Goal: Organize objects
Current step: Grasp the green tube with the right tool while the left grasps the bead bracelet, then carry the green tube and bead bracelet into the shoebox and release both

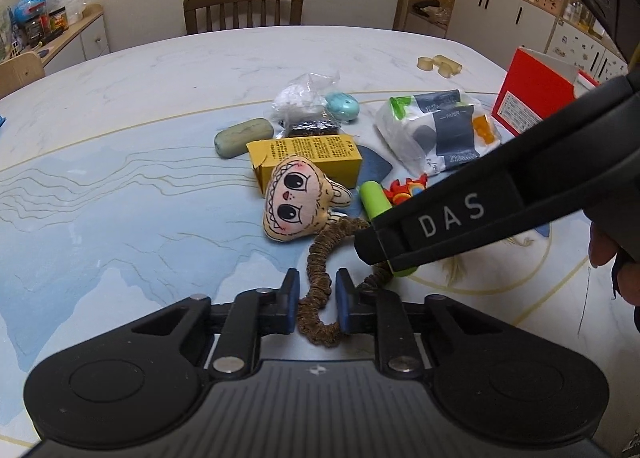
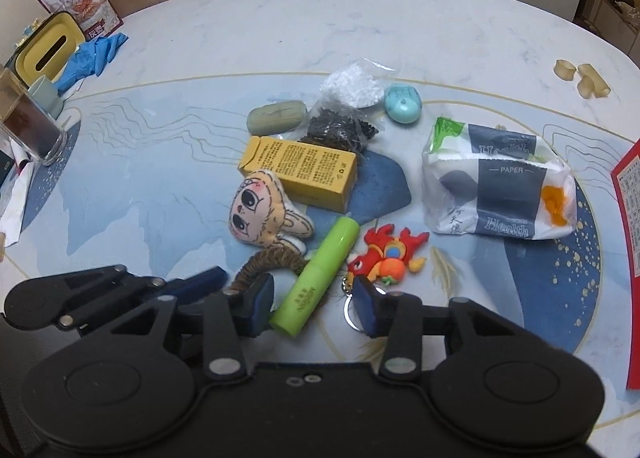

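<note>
Here the left gripper point(image 1: 317, 304) straddles a ruffled (brown, fabric) scrunchie point(image 1: 320, 278).

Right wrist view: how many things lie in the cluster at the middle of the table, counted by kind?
Plush toys: 2
Clear bags: 2
Oval pieces: 2
Yellow box: 1
Green tube: 1
Tissue pack: 1
Scrunchie: 1
Total: 10

Background: wooden chair point(image 1: 243, 6) behind the marble-patterned table point(image 1: 200, 70); white cabinets point(image 1: 500, 18) along the right wall. At the table's left edge, a yellow tissue box point(image 2: 48, 48), blue gloves point(image 2: 94, 56) and a glass jar point(image 2: 28, 122).
</note>
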A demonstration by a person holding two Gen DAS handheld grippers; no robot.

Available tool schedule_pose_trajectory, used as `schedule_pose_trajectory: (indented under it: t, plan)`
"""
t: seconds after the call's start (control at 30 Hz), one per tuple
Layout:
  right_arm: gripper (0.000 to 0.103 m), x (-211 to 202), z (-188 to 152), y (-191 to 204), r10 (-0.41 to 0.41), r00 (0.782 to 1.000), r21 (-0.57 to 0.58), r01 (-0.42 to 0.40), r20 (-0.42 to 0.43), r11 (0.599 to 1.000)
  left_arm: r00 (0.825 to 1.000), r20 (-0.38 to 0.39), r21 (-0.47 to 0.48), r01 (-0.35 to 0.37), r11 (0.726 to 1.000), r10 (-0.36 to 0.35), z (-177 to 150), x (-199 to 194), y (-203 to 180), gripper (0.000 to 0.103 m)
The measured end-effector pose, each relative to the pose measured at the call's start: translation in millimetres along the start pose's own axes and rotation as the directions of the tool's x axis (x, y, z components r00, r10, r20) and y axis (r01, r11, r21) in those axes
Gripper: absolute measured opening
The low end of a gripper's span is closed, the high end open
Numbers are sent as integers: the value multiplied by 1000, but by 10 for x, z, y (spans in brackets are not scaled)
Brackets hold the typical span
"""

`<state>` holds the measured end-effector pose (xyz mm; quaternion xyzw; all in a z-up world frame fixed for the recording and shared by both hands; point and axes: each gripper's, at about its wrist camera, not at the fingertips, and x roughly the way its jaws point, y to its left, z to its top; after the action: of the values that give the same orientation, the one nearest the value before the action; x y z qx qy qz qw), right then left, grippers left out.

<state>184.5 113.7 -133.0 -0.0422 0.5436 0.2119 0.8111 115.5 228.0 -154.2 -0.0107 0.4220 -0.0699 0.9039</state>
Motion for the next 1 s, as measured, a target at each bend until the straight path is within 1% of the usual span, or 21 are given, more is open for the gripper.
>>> schedule_pose_trajectory:
  t: [0.07,0.13,0.2,0.27,0.3,0.37,0.5,0.63,0.8,1.0]
  plan:
    - [43,-20,-15,24,-12,1000,-15,12,3,1000,1000,1,-1,2,1000,-2,-10,-9,-8,15]
    - [39,-16,-28,42,-5,1000,-24,5,-2,1000,1000,0,-4,4,1000,-4,-17,-17,-17,13]
    - [27,7,-41,60,-10,1000,-37,10,-12,999,1000,-1,-11,8,1000,-8,-26,-27,-20,12]
    - [23,20,-52,49,-15,1000,-32,15,-18,999,1000,-2,-16,10,1000,-10,-33,-35,-24,12]
    - [19,21,-56,40,-18,1000,-28,18,-16,999,1000,-3,-19,10,1000,-10,-37,-39,-24,11]
    - [16,13,-60,21,-29,1000,-20,29,-9,999,1000,-7,-34,12,999,-12,-38,-45,-16,10]
    - [14,-51,-70,-9,-13,1000,-17,13,10,1000,1000,-10,-74,28,997,-29,-30,-86,28,10]
    - [14,-202,-77,-76,25,999,-16,-25,38,1000,999,6,-118,48,992,-47,13,-187,81,9]
    - [14,-416,-96,-221,63,997,17,-63,54,998,996,42,-156,84,984,-78,123,-379,98,9]
    - [14,-774,-173,-442,81,990,11,-82,112,997,990,86,-154,122,981,-110,342,-614,14,9]
